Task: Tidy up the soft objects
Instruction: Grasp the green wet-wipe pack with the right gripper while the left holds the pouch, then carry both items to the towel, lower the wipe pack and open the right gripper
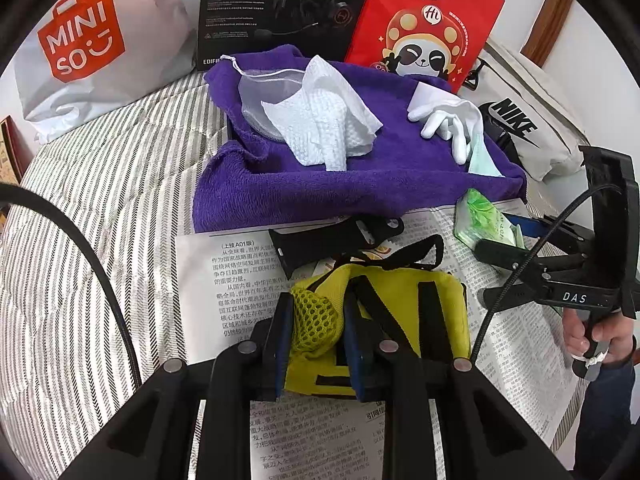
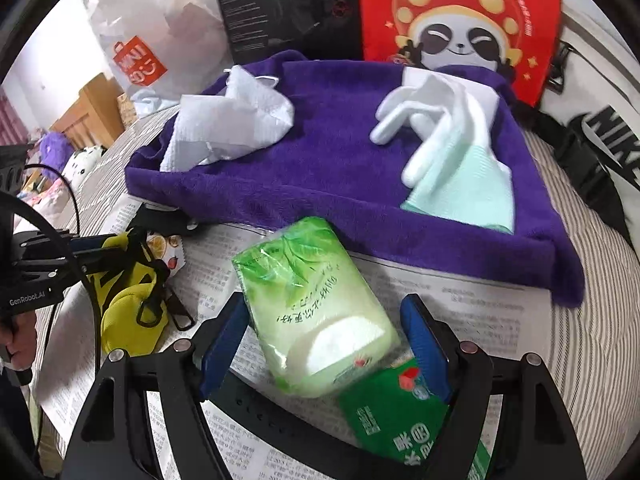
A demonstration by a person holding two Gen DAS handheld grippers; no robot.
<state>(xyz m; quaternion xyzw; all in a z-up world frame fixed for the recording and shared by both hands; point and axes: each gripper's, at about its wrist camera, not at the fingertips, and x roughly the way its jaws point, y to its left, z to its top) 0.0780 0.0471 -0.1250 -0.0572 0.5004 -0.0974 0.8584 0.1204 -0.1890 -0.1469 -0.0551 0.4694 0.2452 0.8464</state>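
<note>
My left tongs (image 1: 316, 344) are clenched on the mesh corner of the yellow pouch (image 1: 400, 320), which lies on the newspaper (image 1: 224, 280) just short of the purple towel (image 1: 320, 188). My right tongs (image 2: 324, 340) are spread wide around the green tissue pack (image 2: 316, 304), pads on either side and, as far as I can tell, not yet touching it; a darker green packet (image 2: 396, 412) sits just beside the pack at 5 o'clock, under my right pad.

I judge the step is to carry these soft things onto the towel. To do it well I should close the right tongs squarely across the pack's short width, gently, since it will squash, and keep the darker packet out of the bite. On the left I hold only a corner, so the pouch will likely dangle and its black straps (image 1: 400, 256) may drag the black strap piece (image 1: 320, 240) at 12 o'clock; I should lift straight up first.

Open room: the towel's middle is bare between the white paper towel (image 1: 324, 128) at 11 o'clock and the white glove (image 1: 444, 120) at 1 o'clock. The towel's near edge hangs over the newspaper, so I should clear it before lowering. Behind stand the red bag (image 1: 424, 20) and black box (image 1: 280, 0); the bed (image 1: 100, 220) lies open at 9 o'clock
</note>
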